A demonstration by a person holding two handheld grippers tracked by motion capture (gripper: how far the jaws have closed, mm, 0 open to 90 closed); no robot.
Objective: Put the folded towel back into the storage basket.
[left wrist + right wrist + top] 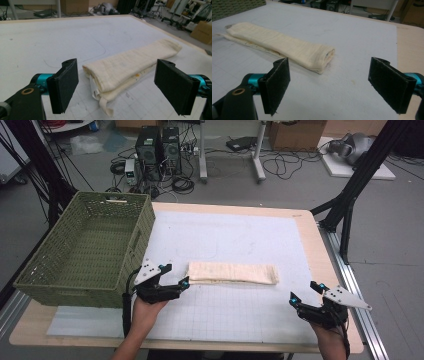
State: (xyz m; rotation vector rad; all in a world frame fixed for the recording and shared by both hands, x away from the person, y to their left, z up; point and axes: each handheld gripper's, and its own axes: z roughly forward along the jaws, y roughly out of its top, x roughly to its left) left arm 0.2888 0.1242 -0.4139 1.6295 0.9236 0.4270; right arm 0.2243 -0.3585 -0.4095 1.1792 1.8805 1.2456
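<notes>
Cloth position: the folded cloth (232, 273) lies flat near the middle of the mat (235, 317), long axis across the table, well apart from the basket (85, 247) at the left edge.
Left gripper: the left gripper (175, 276) stands at the cloth's left end with jaws wide apart and nothing held – in the left gripper view the cloth end (105, 80) sits between the two pads, not yet pinched.
Right gripper: the right gripper (305, 292) hangs open and empty, well apart from the cloth's right end, toward the near right corner of the mat.
Risk, partial grab: the left end shows several stacked layers and a loose tag or strip hanging out. A close that catches only the top layer or the strip would likely peel the fold open on lifting.
Risk, one-sided lift: with the right gripper far from its end, raising the left end alone would probably let the cloth drag, sag and unfold.
Risk, pad on mat: closing too low could jam the pads against the mat and bunch the cloth instead of gripping it.
Risk, basket: the left hand works near the basket wall – a wide swing could knock it.
</notes>
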